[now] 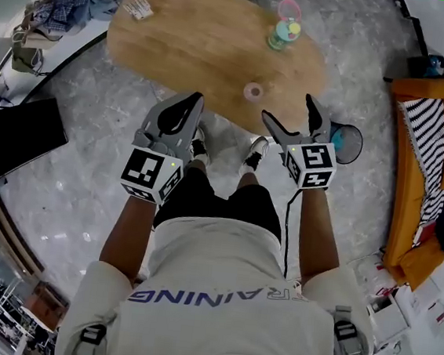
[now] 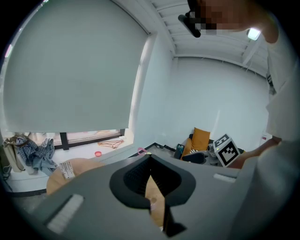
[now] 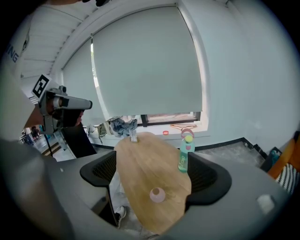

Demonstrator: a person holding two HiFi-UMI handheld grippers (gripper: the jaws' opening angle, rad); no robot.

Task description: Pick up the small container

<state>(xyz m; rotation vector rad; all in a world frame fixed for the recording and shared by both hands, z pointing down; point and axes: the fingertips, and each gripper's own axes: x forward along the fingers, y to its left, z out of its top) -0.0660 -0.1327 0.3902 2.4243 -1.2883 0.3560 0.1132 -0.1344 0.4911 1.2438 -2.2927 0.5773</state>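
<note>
Pink and round, the small container [image 1: 252,91] looks like a squat little pot with a paler middle in the head view. It sits on the wooden bench [image 1: 189,43], close to the near edge. A green bottle [image 1: 285,31] stands further back and a white packet [image 1: 137,8] lies at the far end. The left tool [image 1: 192,101] has its jaws pinched together with nothing in them. The right tool [image 1: 287,109] is spread wide and empty. The container lies just beyond the tips and between them, touching neither, nearer the right one.

Left gripper view: the left tool [image 2: 151,161] has its tips meeting, with only a thin sliver of wood showing behind them. This one gives you the packet [image 2: 67,169] and the right tool's marker cube [image 2: 227,150], but I can't make out the container for sure.

Right gripper view is the good one. The right tool [image 3: 157,178] has its jaws wide apart. The small container [image 3: 157,194] sits on the bench [image 3: 140,159], framed right between them and untouched, with the bottle [image 3: 186,154] behind it to the right.
</note>
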